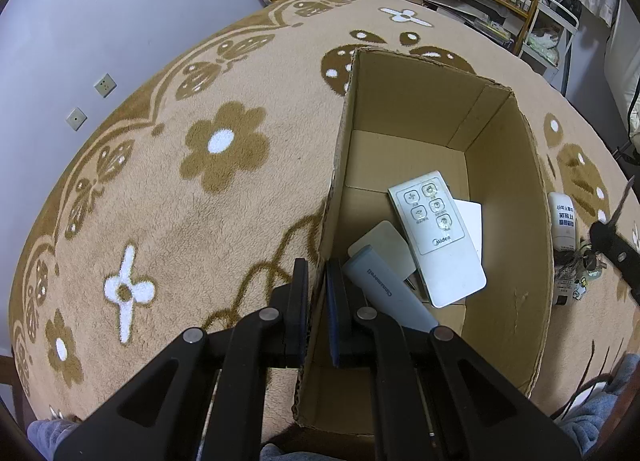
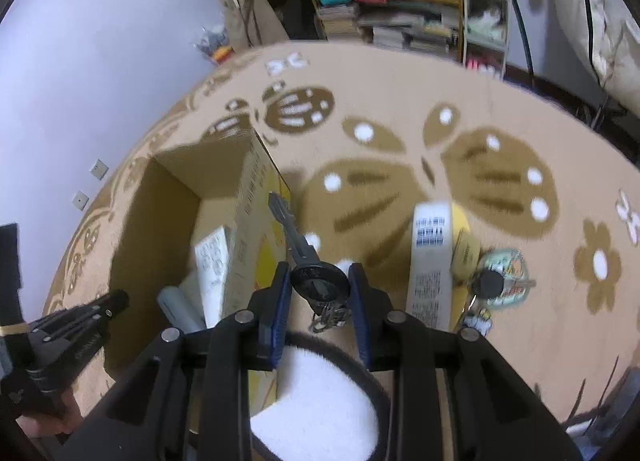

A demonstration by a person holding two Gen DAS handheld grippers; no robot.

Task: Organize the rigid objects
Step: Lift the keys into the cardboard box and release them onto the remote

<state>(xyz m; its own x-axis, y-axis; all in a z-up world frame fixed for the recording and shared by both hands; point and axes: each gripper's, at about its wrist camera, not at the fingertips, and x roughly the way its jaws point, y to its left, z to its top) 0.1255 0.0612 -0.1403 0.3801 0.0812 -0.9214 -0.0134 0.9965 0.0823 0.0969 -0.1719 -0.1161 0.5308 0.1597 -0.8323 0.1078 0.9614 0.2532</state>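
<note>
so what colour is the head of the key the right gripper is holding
Black, with a silver blade; the key shows best in the right wrist view.

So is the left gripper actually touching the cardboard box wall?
Touching. The left wrist view shows the left gripper with its jaws shut on the near-left wall of the cardboard box, one pad pressed against each side.

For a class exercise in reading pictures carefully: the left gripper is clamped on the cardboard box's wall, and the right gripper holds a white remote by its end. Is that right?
Not quite. The left gripper does clamp the cardboard box wall, but the right gripper holds a key by its black round head, as the right wrist view shows. The white remote lies inside the box.
</note>
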